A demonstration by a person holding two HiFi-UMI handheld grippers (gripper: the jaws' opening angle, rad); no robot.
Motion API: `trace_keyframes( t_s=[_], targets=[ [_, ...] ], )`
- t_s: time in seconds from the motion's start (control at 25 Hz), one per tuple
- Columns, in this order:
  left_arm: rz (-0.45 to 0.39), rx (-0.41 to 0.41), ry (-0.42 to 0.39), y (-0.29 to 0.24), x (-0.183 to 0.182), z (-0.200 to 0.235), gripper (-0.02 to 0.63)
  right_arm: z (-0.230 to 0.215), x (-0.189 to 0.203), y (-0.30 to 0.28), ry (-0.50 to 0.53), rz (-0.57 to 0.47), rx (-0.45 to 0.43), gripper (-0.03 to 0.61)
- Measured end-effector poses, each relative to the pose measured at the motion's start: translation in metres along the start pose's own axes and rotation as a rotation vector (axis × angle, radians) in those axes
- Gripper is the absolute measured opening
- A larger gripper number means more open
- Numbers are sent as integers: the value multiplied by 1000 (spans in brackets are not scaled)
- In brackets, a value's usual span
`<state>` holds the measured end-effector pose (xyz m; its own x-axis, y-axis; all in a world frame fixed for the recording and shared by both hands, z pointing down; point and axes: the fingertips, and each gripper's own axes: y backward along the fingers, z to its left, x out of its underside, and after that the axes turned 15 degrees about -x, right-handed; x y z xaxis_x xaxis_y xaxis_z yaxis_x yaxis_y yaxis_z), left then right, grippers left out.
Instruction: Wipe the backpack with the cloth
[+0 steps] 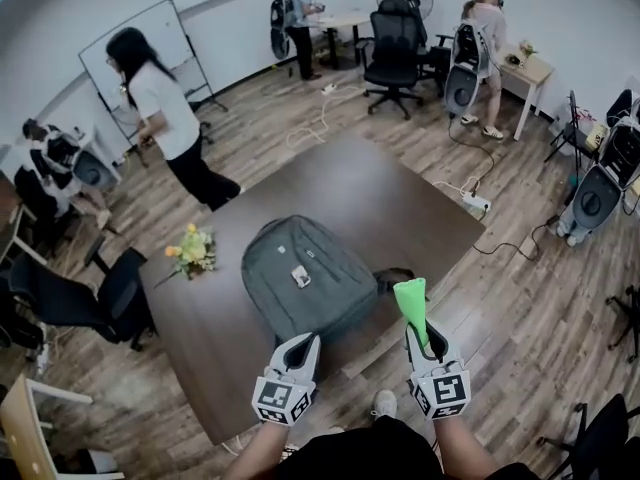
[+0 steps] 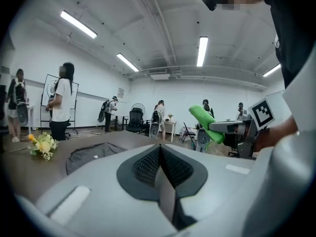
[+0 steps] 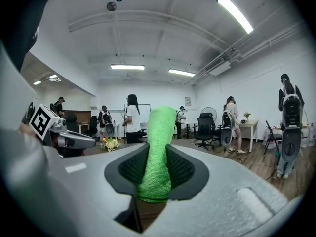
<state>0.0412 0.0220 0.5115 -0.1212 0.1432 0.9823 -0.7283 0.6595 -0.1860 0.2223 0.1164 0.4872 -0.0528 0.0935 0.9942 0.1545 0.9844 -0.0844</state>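
Observation:
A grey backpack (image 1: 300, 278) lies flat in the middle of the brown table (image 1: 400, 208); it also shows low at the left of the left gripper view as the backpack (image 2: 91, 154). My right gripper (image 1: 417, 333) is shut on a rolled green cloth (image 1: 411, 303), which sticks up between the jaws, cloth (image 3: 159, 147), and is held above the table's near edge, right of the bag. My left gripper (image 1: 303, 346) is shut with nothing in it, just short of the backpack's near end. The green cloth (image 2: 205, 123) appears at right in the left gripper view.
A bunch of yellow flowers (image 1: 192, 251) lies on the table left of the bag. A black strap (image 1: 395, 276) trails from the bag's right side. Office chairs (image 1: 100, 298) stand at the table's left. Several people stand around the room, and cables (image 1: 480, 208) run across the floor.

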Motion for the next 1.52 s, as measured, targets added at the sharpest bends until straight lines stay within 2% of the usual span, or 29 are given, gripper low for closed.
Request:
trace_keyframes(
  t_s=[0.32,0.64,0.84,1.08,1.24,1.36,1.52],
  targets=[
    [39,-158,4,-19,-1,15,17,-27,1,-55,-21,5,-171,98],
    [84,-296,21,-22,3,23,17,-31,6,-90,-63,-1,-341,100],
    [83,-359,31,-17,-1,32,17,-27,5,-111,-69,-2,-411,100],
    [86,-430,64,-7,6,63,17,-11,3,-141,-44,14,-469,100],
    [85,-445,50,-8,10,85,17,5,-1,-165,-26,39,-499,100],
    [78,-421,46,-15,6,97,17,21,-10,-184,-9,43,-519,100],
    [-25,-368,57,-24,-19,118,17,32,-26,-211,34,19,-517,100]
  ],
)
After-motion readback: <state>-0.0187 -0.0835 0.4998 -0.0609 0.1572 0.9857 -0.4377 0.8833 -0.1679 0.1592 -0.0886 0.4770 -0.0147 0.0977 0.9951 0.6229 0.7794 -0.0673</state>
